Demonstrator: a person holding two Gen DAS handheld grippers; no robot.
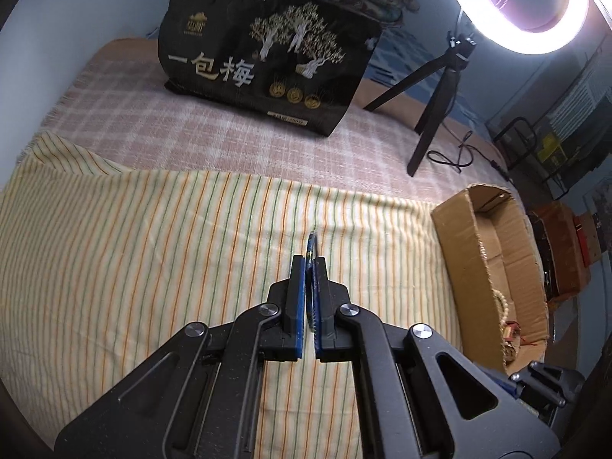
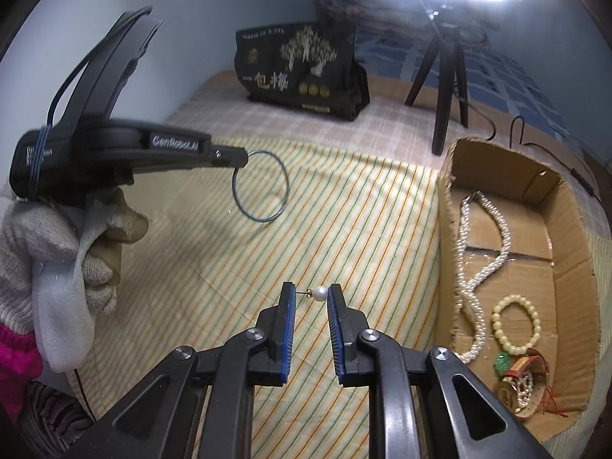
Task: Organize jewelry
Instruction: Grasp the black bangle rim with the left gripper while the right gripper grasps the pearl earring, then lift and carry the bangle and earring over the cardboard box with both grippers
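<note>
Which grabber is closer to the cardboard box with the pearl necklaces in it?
The right gripper, holding the pearl earring, sits just left of the cardboard box. The left gripper, holding the thin ring, is farther left.

A black snack bag [image 1: 264, 57] and tripod [image 1: 432, 95] with ring light [image 1: 516, 34] stand on the checked blanket [image 1: 172, 122].

Black grippers [image 2: 310, 298], blue-padded fingers [image 2: 289, 329], silver screws, white knit glove [image 2: 57, 252], possibly pink sleeve [image 2: 15, 352].
</note>
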